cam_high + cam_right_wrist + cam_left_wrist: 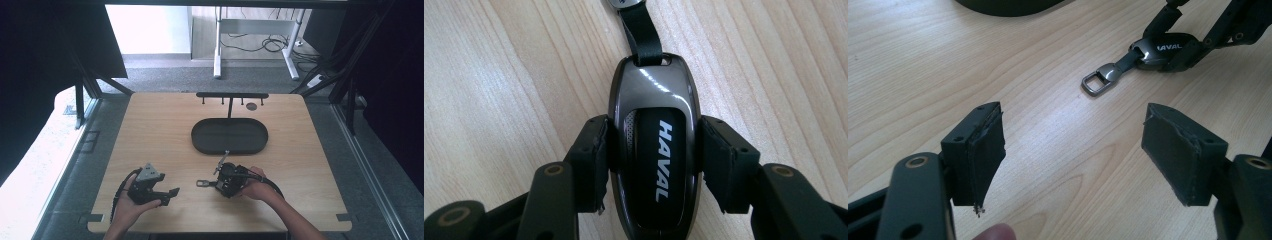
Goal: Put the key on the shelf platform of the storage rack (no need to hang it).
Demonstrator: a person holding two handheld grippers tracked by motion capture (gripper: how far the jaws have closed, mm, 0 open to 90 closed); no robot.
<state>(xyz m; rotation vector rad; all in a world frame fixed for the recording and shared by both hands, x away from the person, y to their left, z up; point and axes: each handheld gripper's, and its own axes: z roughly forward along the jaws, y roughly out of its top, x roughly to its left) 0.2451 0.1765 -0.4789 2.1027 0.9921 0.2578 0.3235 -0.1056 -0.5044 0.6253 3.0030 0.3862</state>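
Haval key fob (654,155) — glossy dark grey oval with a black centre strip and white lettering — sits on the light wooden table (150,130) in the lower middle of the high view, clamped on both sides by the right gripper (654,165), pads pressing its flanks. A short black strap runs from the fob to a flat metal ring (1099,80), lying toward the left gripper (172,192). That one rests at lower left with its jaws spread wide, nothing between them. Just above the fob sits a black oval tray (200,140), and behind it a black T-shaped hook rack (231,95) — neither touches the fob. Nothing blocks the gap between the grippers.
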